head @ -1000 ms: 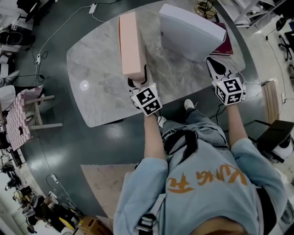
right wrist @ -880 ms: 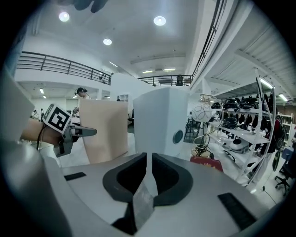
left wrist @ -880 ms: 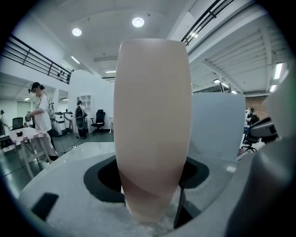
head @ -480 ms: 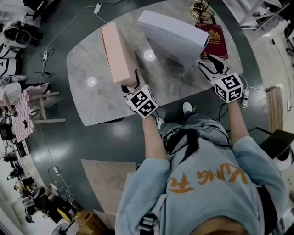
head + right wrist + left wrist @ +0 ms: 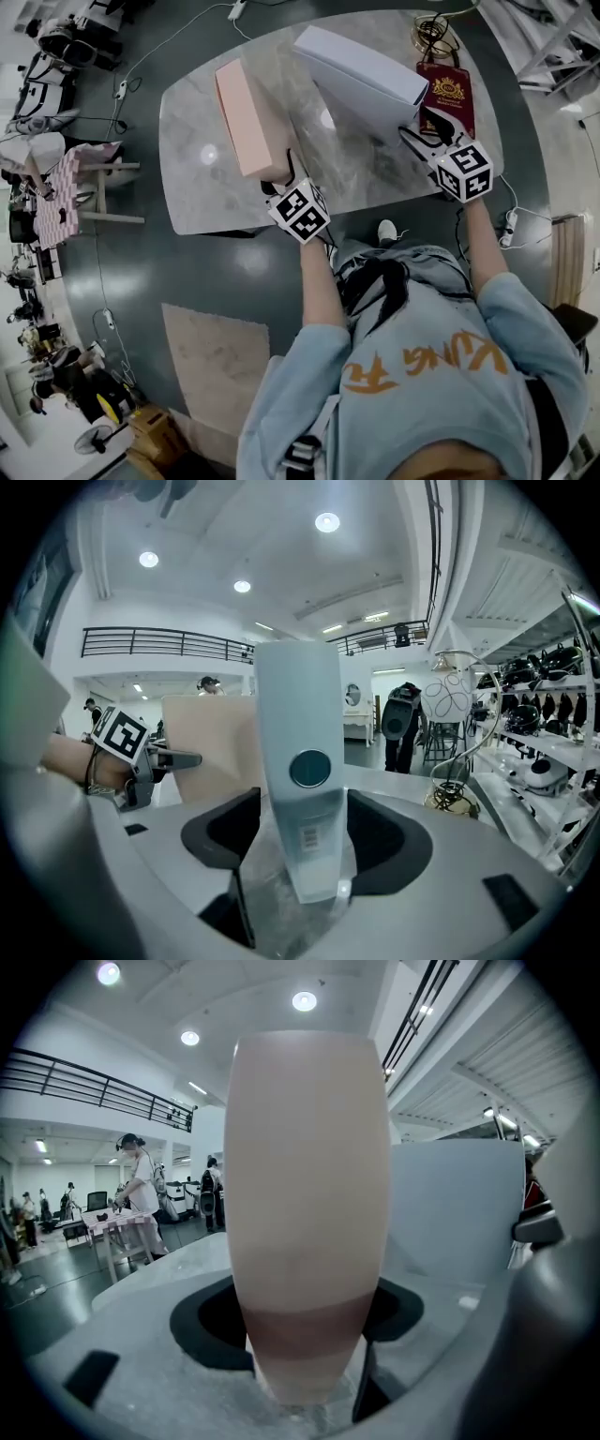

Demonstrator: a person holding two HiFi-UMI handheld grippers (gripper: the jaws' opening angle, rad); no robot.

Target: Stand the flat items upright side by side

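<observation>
We had both boxes standing on their long narrow edges on the worktop (image 5: 197, 159), running near to far. The pink box (image 5: 246, 117) stood on the left and the white box (image 5: 361, 75) on the right, with a bare strip between them. The left gripper (image 5: 283, 176) was clamped on the near end of the pink box. The right gripper (image 5: 424, 131) had just been opening its jaws. The near end of the white box sat between them with a gap on its left side, though we could not tell if the right pad brushed it.

The white box was the main risk, as it seemed to stand unsupported on a narrow edge. If a pad caught it as the right gripper drew back, it could tip right onto the booklet (image 5: 450, 94) or left into the gap. Sliding the pink box across to close the gap could also knock it over if the push came too high or too fast.

The near ends of both boxes sat close to the near edge of the worktop, so pulling either one toward us risked dragging it off. There was open room left of the pink box and between the boxes. The right side was crowded by the booklet and, at the far corner, a wire ornament (image 5: 429, 33).
</observation>
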